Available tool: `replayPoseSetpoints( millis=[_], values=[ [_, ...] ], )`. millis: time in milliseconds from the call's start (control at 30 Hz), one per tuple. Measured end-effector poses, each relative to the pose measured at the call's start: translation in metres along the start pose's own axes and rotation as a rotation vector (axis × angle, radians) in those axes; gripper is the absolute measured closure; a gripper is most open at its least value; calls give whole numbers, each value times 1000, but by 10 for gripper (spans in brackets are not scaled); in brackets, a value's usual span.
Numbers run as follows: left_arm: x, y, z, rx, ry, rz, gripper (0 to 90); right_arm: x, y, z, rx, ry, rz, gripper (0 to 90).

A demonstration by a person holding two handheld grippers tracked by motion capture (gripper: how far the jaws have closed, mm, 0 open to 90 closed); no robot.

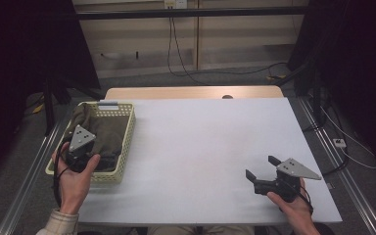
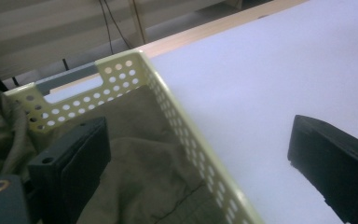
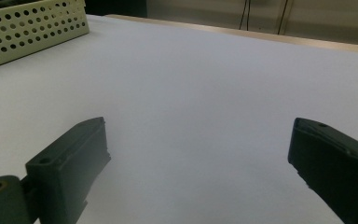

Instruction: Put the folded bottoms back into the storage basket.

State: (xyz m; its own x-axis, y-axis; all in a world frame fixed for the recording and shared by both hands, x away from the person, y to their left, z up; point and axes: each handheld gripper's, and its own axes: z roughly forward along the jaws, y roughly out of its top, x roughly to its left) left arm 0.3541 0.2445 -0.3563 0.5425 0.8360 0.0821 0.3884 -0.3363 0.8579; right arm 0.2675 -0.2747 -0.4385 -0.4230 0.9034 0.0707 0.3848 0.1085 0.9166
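A pale yellow perforated basket (image 1: 129,131) stands at the table's left edge, and a crumpled olive-green cloth (image 1: 106,133) lies in it. My left gripper (image 1: 81,147) is held over the basket's near end, open, with nothing between its jaws. In the left gripper view, the left gripper (image 2: 196,158) has one jaw over the cloth (image 2: 144,168) and the other over the white table, and the basket's wall (image 2: 177,116) runs between them. My right gripper (image 1: 260,167) rests low at the front right of the table, open and empty, jaws pointing left. The right gripper (image 3: 198,149) faces bare white table.
The white table top (image 1: 200,142) stretches between the basket and the right gripper, with a wooden strip (image 1: 191,93) along its far edge. Cables (image 1: 176,58) trail on the floor beyond. Dark stands (image 1: 54,93) flank the table. The basket's corner (image 3: 32,30) shows far off.
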Motion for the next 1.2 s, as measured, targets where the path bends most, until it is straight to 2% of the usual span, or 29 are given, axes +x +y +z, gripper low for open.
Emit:
replayPoseSetpoints(
  millis=[100,433,500,567,633,667,767,900,1100,1200],
  values=[
    [-6,3,3,-6,-1,3,61,0,0,0,0,1,-1,47],
    [-22,14,17,-16,-59,1,61,0,0,0,-1,5,-3,47],
    [-26,15,20,-8,-62,9,64,0,0,0,-1,5,-3,47],
    [-33,15,25,4,-73,34,77,0,0,0,0,6,-5,47],
    [-40,17,28,-8,-90,44,76,0,0,0,0,4,-4,47],
    [-42,18,30,-13,-85,50,75,0,0,0,-1,6,-4,47],
    [-48,22,33,-28,-109,48,69,0,0,0,-3,6,-4,47],
    [-57,26,39,-26,-119,51,67,0,0,0,-3,8,-4,47],
    [-68,23,52,-8,-187,34,63,0,0,0,-2,9,-4,47],
    [-80,15,57,12,-185,69,60,1,0,-1,-4,9,0,47]
  ],
)
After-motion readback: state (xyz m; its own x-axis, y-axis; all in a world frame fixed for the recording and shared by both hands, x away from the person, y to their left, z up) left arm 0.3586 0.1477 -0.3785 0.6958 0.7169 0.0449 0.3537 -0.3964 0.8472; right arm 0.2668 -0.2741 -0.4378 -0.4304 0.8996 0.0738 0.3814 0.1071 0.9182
